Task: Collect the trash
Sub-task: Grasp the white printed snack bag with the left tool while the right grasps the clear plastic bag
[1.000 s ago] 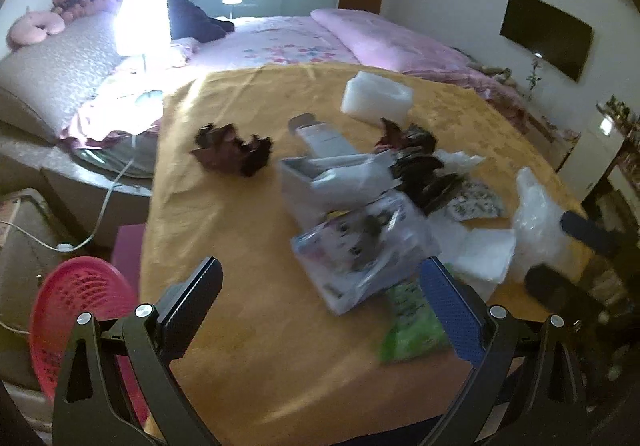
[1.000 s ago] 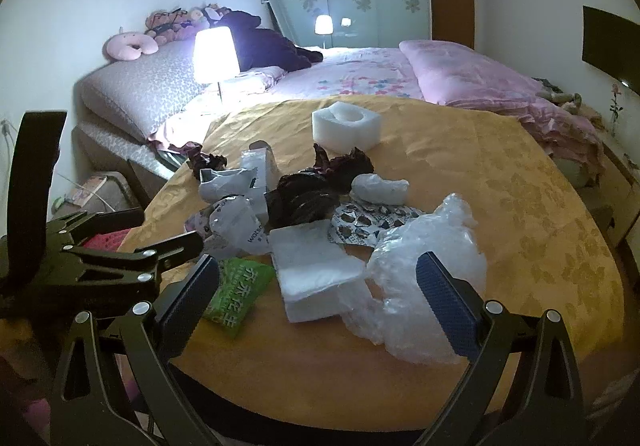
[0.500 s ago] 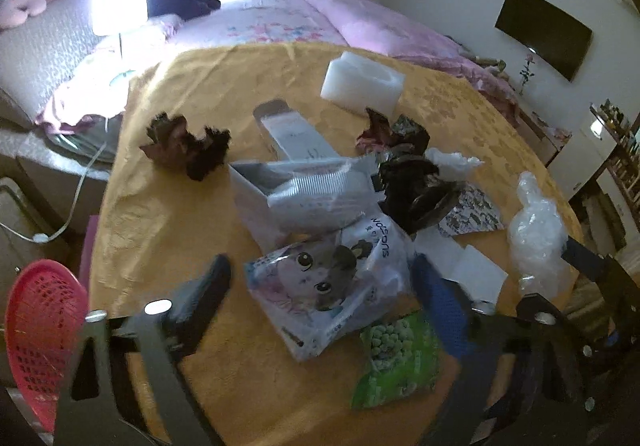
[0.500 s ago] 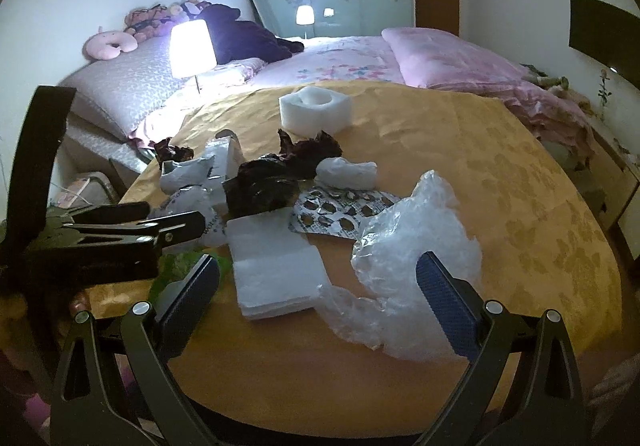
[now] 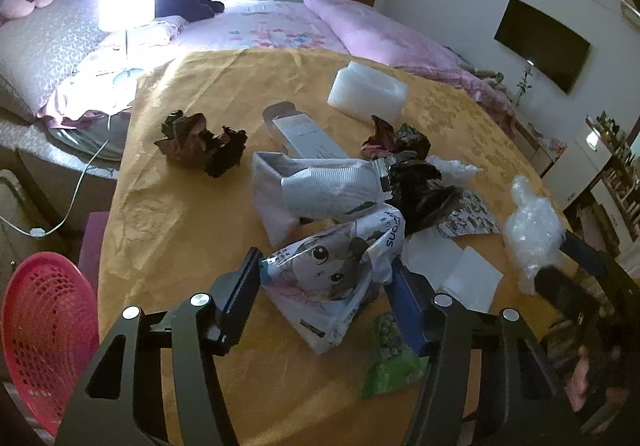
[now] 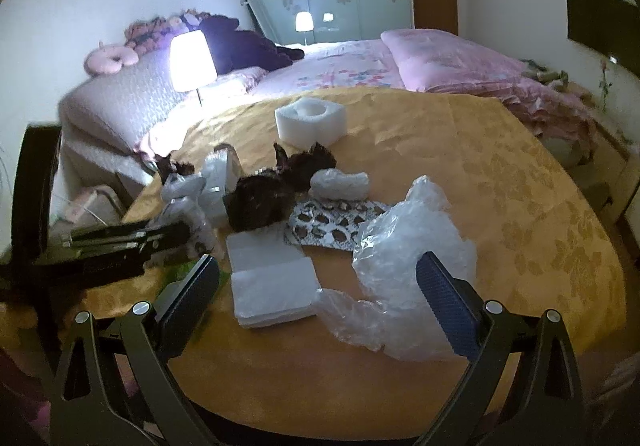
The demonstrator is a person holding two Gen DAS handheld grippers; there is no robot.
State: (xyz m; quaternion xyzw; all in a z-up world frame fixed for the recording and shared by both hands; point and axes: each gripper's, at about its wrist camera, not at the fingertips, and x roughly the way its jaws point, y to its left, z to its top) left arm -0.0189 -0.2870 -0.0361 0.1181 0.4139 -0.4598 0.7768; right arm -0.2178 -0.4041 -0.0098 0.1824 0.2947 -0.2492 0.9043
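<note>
Trash lies scattered on a table under a yellow cloth (image 5: 176, 230). My left gripper (image 5: 324, 260) straddles a cartoon-printed plastic bag (image 5: 332, 274); its jaws are closing, the pads at the bag's edges without visibly squeezing it. A green snack packet (image 5: 390, 350) lies just under the right finger. My right gripper (image 6: 318, 260) stands open low over the table's near edge, with white foam sheets (image 6: 272, 286) and a crumpled clear plastic bag (image 6: 408, 246) between and ahead of its fingers.
A pink mesh basket (image 5: 44, 326) sits below the table's left side. White boxes (image 5: 320, 186), dark crumpled wrappers (image 5: 204, 144), a patterned foil tray (image 6: 336, 222) and a foam block (image 6: 310, 118) lie farther back. A bed and a lit lamp (image 6: 192, 60) stand behind.
The left gripper's jaws have narrowed from wide open to the width of the cartoon bag, which now fills the gap. The right gripper has shifted slightly toward the clear plastic bag.
</note>
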